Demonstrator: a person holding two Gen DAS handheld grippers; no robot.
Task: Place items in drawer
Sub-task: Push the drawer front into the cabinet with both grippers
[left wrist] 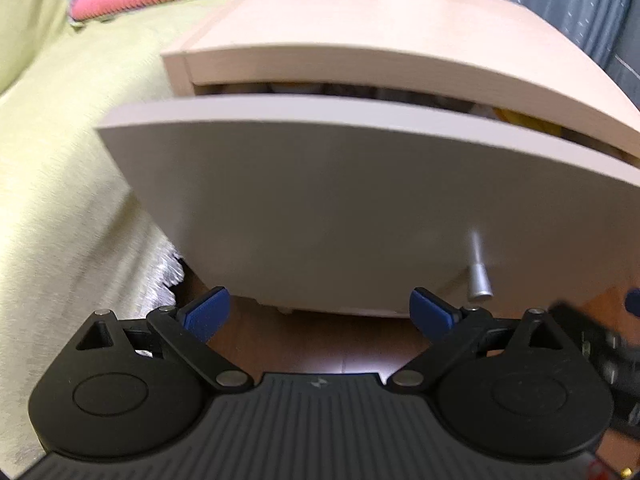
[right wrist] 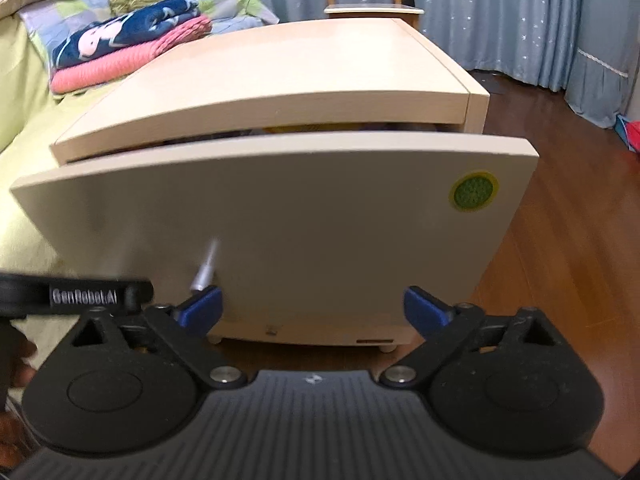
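Note:
A pale wooden nightstand (left wrist: 360,12) (right wrist: 280,68) fills both views. Its drawer (left wrist: 340,208) (right wrist: 280,232) stands slightly ajar, with a narrow gap under the top where yellow and dark items (left wrist: 524,120) (right wrist: 296,128) show. A small metal knob (left wrist: 478,280) (right wrist: 202,276) sticks out of the drawer front. My left gripper (left wrist: 320,316) is open and empty, close in front of the drawer's lower edge, with the knob just to its right. My right gripper (right wrist: 314,312) is also open and empty, its left fingertip (right wrist: 202,310) just below the knob.
A bed with a yellow-green cover (left wrist: 60,160) (right wrist: 20,120) lies left of the nightstand, with folded blankets (right wrist: 132,48) stacked on it. Wooden floor (right wrist: 560,260) spreads to the right. Blue-grey curtains (right wrist: 500,12) hang behind. The left gripper's body (right wrist: 72,294) crosses the right wrist view.

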